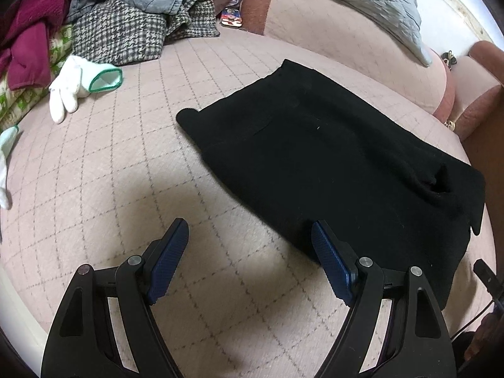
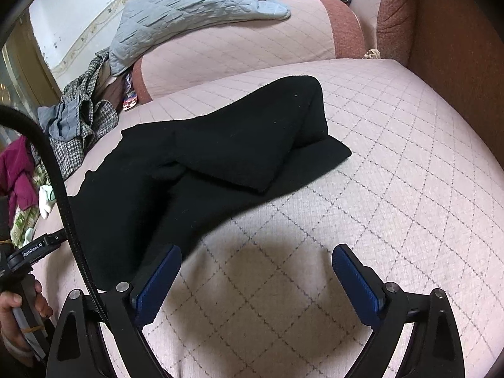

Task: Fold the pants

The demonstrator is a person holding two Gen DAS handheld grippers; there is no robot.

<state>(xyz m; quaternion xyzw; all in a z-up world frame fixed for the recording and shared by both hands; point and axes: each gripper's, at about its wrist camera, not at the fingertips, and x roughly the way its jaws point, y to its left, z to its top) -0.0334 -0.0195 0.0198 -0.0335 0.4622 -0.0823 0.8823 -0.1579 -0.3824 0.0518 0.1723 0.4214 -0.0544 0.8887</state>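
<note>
The left gripper [image 1: 250, 245] was spread wide above the quilted pink sofa cover [image 1: 126, 173], nothing between its blue pads [image 1: 167, 267]. Its right pad overlapped the near edge of the black pants [image 1: 315, 157], but contact could not be confirmed. The right gripper [image 2: 256, 271] was likewise parted and empty, its left pad at the near edge of the pants [image 2: 195, 163].

The pants lay folded on the seat. Only the right wrist view showed an upper layer doubled over the lower one, with a folded corner at the right. The left wrist view showed the pants as one flat dark slab with a small pucker at its right end.

Only the left wrist view showed a white glove [image 1: 75, 85] with a green cuff, far left. Both views showed a houndstooth garment [image 1: 132, 31] and a grey quilted blanket [image 2: 189, 9] beyond. The right wrist view alone showed the person's left hand [image 2: 19, 315] on its handle and a black cable [image 2: 60, 189].
</note>
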